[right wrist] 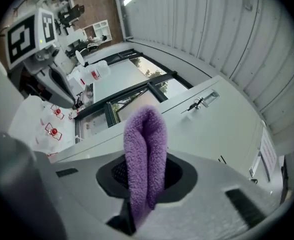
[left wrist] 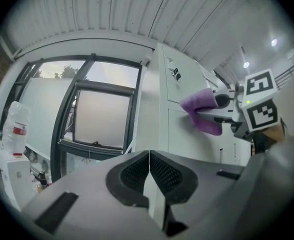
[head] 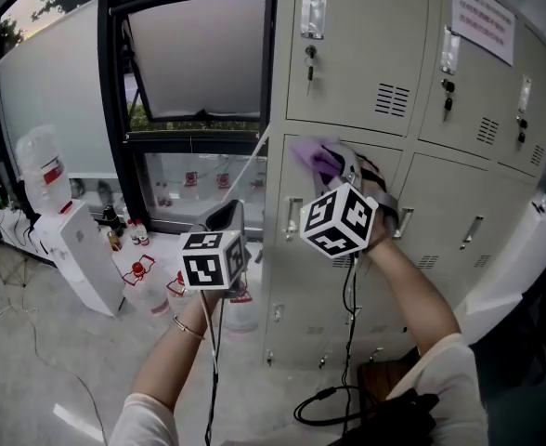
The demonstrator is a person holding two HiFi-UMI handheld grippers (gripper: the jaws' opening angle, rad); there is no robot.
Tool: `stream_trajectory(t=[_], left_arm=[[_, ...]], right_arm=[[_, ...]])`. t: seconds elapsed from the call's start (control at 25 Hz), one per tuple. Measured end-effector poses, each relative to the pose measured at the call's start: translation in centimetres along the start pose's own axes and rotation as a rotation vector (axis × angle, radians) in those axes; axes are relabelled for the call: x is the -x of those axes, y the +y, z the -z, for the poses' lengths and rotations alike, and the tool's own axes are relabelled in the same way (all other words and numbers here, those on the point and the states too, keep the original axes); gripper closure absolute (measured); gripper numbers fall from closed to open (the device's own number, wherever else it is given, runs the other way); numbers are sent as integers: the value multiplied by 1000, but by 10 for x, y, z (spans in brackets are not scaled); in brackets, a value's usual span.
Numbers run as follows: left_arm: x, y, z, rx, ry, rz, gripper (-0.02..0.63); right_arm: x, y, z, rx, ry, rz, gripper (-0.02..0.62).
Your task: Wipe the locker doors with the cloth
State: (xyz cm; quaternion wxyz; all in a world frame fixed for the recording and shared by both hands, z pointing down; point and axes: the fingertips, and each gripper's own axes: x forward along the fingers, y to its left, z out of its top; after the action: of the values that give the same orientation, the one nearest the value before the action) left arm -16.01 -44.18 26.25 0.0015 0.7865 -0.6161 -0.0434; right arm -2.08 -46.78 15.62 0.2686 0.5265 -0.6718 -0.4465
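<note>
The right gripper clamps the purple cloth against the lockers, the left gripper closed, empty, beside them.

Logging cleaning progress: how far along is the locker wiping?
Done: the purple cloth is clamped in the right gripper. In hand: it sits at the top of a lower locker door. Left: no door shows wipe marks, so the remainder is unclear. The left gripper is shut and empty.

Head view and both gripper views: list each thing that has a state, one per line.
Right gripper: shut on the cloth.
Left gripper: shut, nothing between its jaws.
Cloth: folded over, clamped at one end.
Locker doors: shut.
Window: tilted open.
</note>
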Motion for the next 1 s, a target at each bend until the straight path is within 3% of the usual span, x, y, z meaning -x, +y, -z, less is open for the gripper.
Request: stream_trajectory(t=[0.4, 1.0], left_arm=[[-2, 11, 6, 51, -6, -3, 597], [7, 20, 28, 53, 16, -15, 597]], right_arm=[[-24, 1, -7, 194, 73, 131, 535], [-33, 18, 1, 229, 101, 138, 535]])
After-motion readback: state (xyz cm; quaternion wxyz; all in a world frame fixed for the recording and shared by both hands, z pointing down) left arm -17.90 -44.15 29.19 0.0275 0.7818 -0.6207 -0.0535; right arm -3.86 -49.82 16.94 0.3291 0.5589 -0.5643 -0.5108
